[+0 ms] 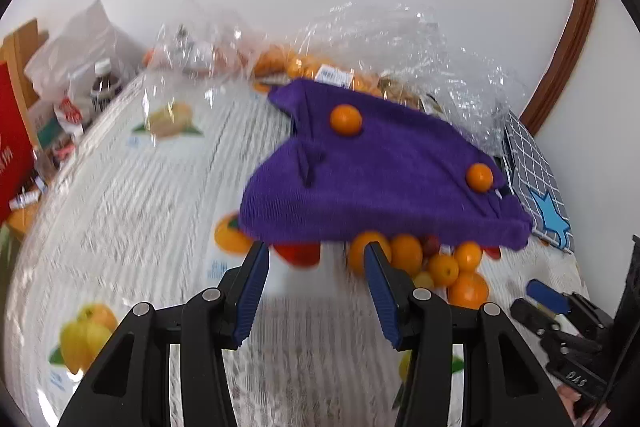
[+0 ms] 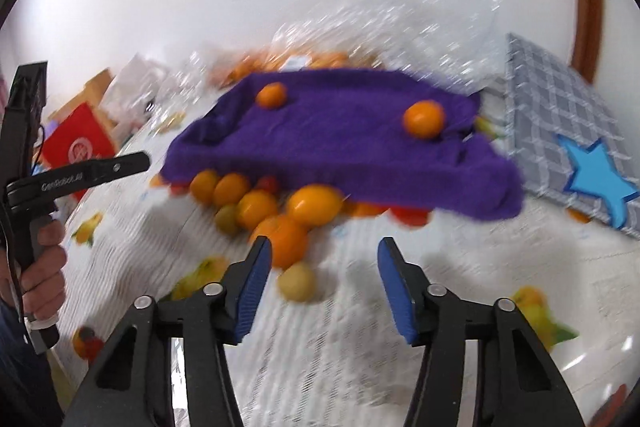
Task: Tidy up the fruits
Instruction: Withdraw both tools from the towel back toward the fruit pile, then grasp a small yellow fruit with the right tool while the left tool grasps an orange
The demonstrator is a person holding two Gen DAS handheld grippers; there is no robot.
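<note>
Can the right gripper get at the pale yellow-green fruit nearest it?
Probably yes: the right gripper is open, and the pale fruit lies loose on the tablecloth, clear of the purple towel.

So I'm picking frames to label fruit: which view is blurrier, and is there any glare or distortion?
Right wrist view: heavy motion smear over the purple cloth and oranges. Left wrist view: sharper, two oranges on the cloth crisp, tablecloth streaked. Both: fisheye bending, dark corners; clear plastic wrap glints.

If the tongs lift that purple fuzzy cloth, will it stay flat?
Probably not. The purple fuzzy cloth already drapes and creases over the heaped fruit, so it looks floppy. The two small round oranges lying on top would likely roll off.
</note>
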